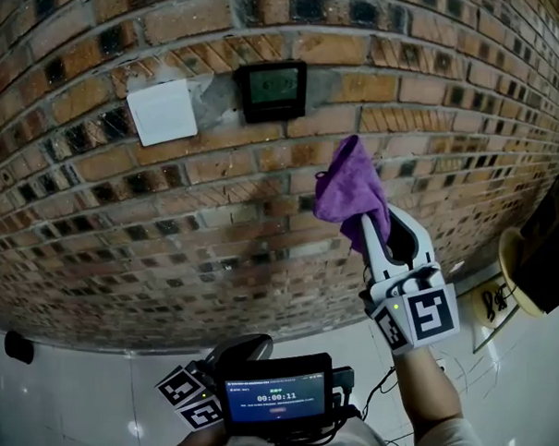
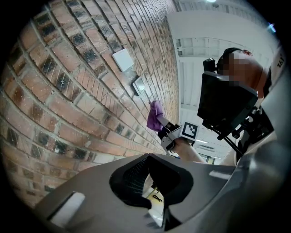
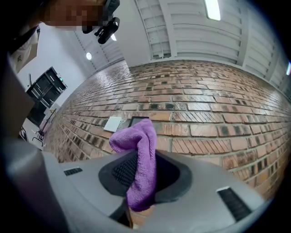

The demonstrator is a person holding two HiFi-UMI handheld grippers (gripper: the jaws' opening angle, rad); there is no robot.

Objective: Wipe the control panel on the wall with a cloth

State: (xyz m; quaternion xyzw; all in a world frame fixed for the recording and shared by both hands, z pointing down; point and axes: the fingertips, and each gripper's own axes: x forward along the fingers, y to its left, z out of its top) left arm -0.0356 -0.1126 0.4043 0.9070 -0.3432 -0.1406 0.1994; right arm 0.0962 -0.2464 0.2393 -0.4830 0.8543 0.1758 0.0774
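The dark control panel (image 1: pixel 271 90) is set in the brick wall, with a white cover plate (image 1: pixel 162 112) to its left. My right gripper (image 1: pixel 372 226) is shut on a purple cloth (image 1: pixel 350 185), held up below and right of the panel, close to the bricks but apart from the panel. In the right gripper view the cloth (image 3: pixel 142 157) droops over the jaws, with the panel (image 3: pixel 138 121) beyond it. My left gripper (image 1: pixel 207 390) hangs low near my body, its jaws (image 2: pixel 150 182) nearly together with nothing between them. From there the cloth (image 2: pixel 155 116) and panel (image 2: pixel 138 85) show along the wall.
A small screen with a timer (image 1: pixel 274 397) sits at my chest. A black object (image 1: pixel 556 243) and a yellowish round thing (image 1: pixel 513 265) lie by the wall at right, with cables (image 1: pixel 493 301) on the white floor. A small black item (image 1: pixel 18 347) lies at lower left.
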